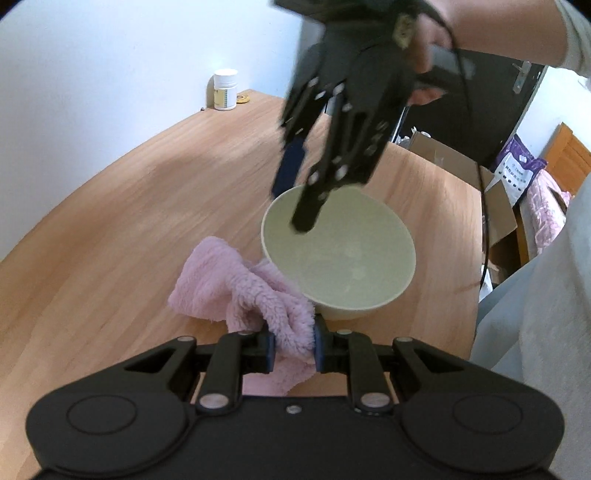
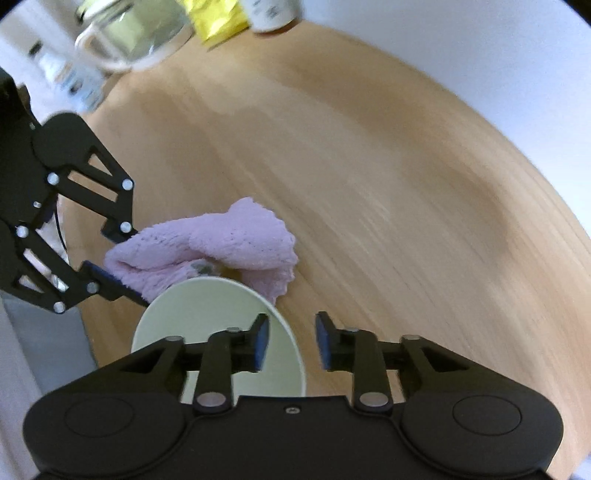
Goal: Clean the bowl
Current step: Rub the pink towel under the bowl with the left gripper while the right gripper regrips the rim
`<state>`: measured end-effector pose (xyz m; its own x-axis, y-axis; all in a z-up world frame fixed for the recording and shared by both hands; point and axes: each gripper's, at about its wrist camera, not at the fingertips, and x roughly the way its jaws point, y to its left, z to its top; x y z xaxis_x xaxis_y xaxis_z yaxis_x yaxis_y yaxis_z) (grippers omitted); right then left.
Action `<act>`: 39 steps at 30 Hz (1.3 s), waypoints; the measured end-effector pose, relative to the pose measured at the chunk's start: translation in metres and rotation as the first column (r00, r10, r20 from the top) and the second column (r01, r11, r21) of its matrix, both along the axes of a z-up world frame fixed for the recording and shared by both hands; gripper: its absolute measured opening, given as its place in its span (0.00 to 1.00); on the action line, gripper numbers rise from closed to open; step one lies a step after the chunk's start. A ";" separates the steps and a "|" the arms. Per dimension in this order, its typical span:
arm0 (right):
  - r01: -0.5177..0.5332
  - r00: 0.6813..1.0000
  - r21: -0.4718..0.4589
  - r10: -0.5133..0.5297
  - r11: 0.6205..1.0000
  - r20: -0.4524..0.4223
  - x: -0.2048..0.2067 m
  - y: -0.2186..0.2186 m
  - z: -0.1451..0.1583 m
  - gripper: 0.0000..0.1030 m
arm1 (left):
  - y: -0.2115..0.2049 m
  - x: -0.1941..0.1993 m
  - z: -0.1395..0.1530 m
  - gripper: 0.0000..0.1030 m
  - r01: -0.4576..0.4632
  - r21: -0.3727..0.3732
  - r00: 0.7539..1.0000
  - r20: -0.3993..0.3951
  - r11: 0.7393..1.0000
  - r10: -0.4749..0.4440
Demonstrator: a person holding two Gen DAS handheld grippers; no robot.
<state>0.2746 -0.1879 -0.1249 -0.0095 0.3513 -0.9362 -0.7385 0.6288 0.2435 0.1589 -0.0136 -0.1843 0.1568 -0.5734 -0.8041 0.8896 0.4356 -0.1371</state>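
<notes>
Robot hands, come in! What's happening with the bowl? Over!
Left gripper shut on pink cloth. Right gripper open, straddling bowl rim. Nothing blocking.

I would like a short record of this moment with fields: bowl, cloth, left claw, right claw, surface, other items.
bowl: pale green bowl, upright on the table, inside looks empty
cloth: pink fluffy cloth, lying beside the bowl and touching it
left claw: left claw, shut on the cloth
right claw: right claw, open, one finger inside the bowl rim, the other outside it
surface: wooden table
other items: white jar at far edge; glass mug, blurred
</notes>
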 end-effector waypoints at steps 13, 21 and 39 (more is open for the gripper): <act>0.528 0.849 0.078 -0.522 0.846 -0.083 -0.075 -0.044 -0.024 0.45 | -0.003 0.005 0.000 0.17 0.039 -0.002 0.999 0.018 0.999 -0.038; 0.575 0.817 0.042 -0.571 0.817 -0.084 -0.085 -0.037 -0.041 0.47 | -0.004 0.009 -0.003 0.17 0.071 -0.023 0.997 0.020 0.997 -0.071; 0.528 0.845 0.054 -0.518 0.848 -0.132 -0.055 -0.063 -0.053 0.22 | -0.031 -0.014 -0.037 0.17 0.223 0.041 0.974 0.037 0.974 -0.225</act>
<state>0.2198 -0.2506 -0.1781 0.0982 0.4108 -0.9064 -0.2720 0.8872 0.3727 0.1446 -0.0443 -0.2211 0.0611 -0.5680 -0.8208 0.9697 0.2288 -0.0861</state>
